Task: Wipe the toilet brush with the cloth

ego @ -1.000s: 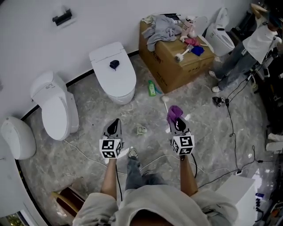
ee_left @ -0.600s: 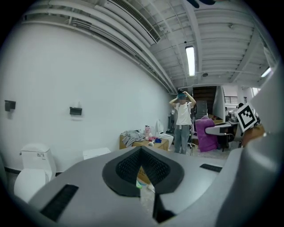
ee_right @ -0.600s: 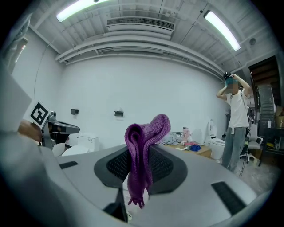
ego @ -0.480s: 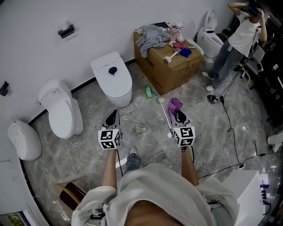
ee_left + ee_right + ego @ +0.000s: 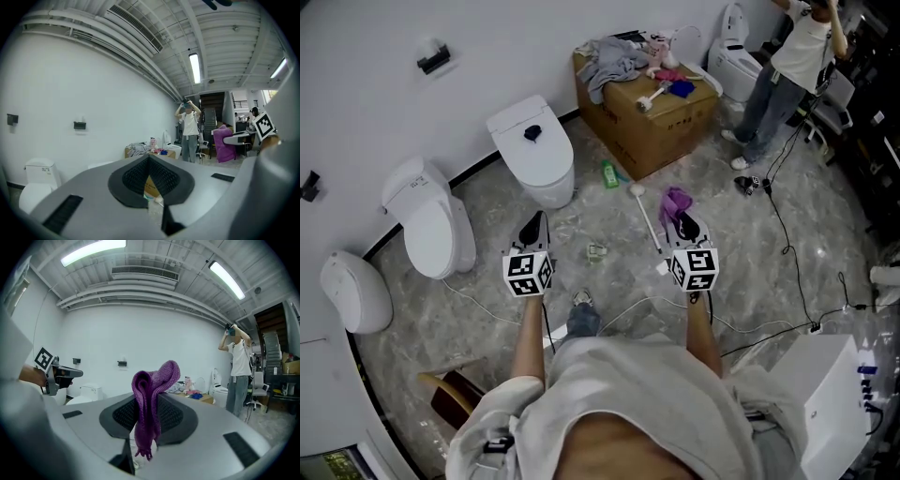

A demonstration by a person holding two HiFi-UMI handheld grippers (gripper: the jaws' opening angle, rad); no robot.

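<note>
Left tool (image 5: 534,223): jaws were together with nothing between them; probably kept spare for lifting the brush.
Right tool (image 5: 682,223): was clamped on the purple cloth (image 5: 675,201), which folded over its tips and hung down, ready as a wiping pad.
Toilet brush (image 5: 648,228): lay on the floor (image 5: 750,262) beneath the right tool, head toward the green bottle (image 5: 608,173), untouched.
Stage: wiping had not begun, by my reading.
</note>
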